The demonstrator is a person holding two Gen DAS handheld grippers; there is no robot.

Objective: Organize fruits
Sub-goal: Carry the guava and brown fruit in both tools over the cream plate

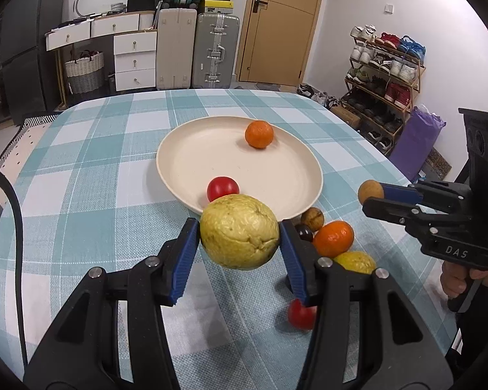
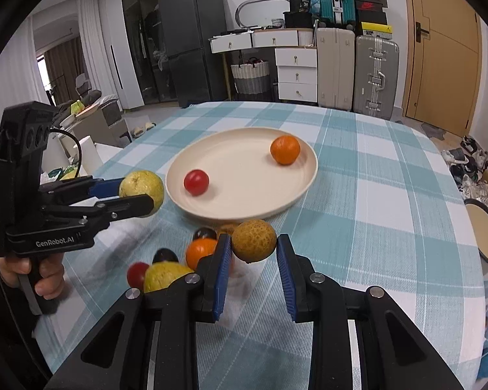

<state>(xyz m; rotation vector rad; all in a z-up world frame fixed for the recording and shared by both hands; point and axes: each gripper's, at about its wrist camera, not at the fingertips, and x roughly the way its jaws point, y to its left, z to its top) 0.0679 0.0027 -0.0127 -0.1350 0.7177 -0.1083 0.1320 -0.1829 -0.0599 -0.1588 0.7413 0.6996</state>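
At the left, the left gripper is raised above the checked tablecloth and holds a big yellow-green guava between its two blue pads, one pad on each side of the fruit; the right wrist view shows the same gripper with the guava at the left of the plate, just beside the rim. Further to the right and farther on the table lies the cream plate, and in it are a red cherry tomato near its near-left rim and a mandarin at its far-right side, well apart from each other. Just in front of the near rim of the plate is a small group of fruits on the cloth: a walnut, a dark round fruit, a second mandarin, a yellow fruit and, nearest, one more cherry tomato. At the right, the right gripper holds a small brown-yellow round fruit lifted over the cloth; the left pad touches it, and at the right pad I cannot tell if there is a small gap. The left wrist view shows this gripper from the side, with the fruit at its tip, to the right of the plate.
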